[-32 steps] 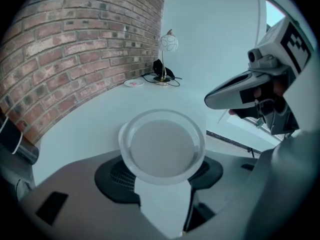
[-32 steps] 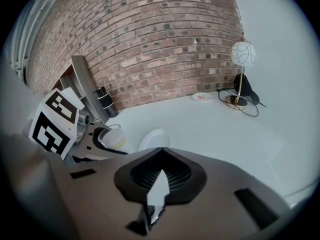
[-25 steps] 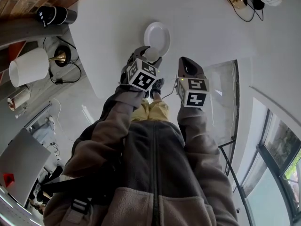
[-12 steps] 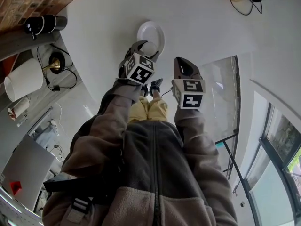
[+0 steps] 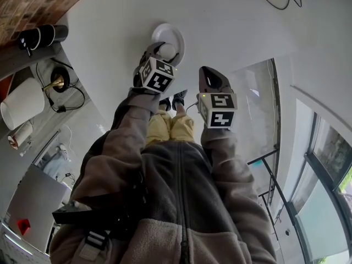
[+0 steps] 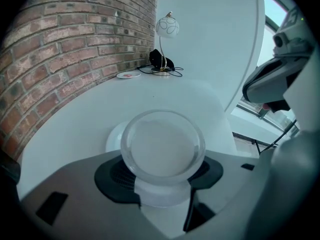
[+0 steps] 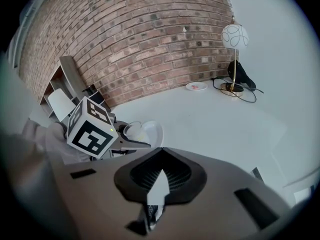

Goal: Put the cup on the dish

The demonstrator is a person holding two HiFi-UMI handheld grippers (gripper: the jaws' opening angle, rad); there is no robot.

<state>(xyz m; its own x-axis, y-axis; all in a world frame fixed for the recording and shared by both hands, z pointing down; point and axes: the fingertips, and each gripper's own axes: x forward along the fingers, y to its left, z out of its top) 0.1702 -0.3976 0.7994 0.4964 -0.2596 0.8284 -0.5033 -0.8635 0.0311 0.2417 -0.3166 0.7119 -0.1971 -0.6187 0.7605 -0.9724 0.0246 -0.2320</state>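
Observation:
A clear glass cup (image 6: 163, 146) sits upright between the jaws of my left gripper (image 6: 163, 184), which is shut on it. The cup hangs over the near part of a small white dish (image 5: 170, 37) on the white table (image 5: 231, 26). In the left gripper view the dish (image 6: 116, 134) peeks out behind the cup at the left. In the right gripper view the cup (image 7: 134, 132) and dish (image 7: 152, 131) show beside the left gripper's marker cube. My right gripper (image 5: 212, 77) hovers to the right of the dish, jaws closed with nothing in them (image 7: 159, 181).
A globe table lamp (image 6: 167, 28) with black cables and a small pink-marked saucer (image 6: 128, 75) stand at the table's far end by the brick wall (image 7: 135, 39). A white lampshade (image 5: 22, 103) and a brass lamp lie off the table's left. A window is at the right.
My left gripper has carried the cup forward until it is over the dish. The right gripper stayed beside it.

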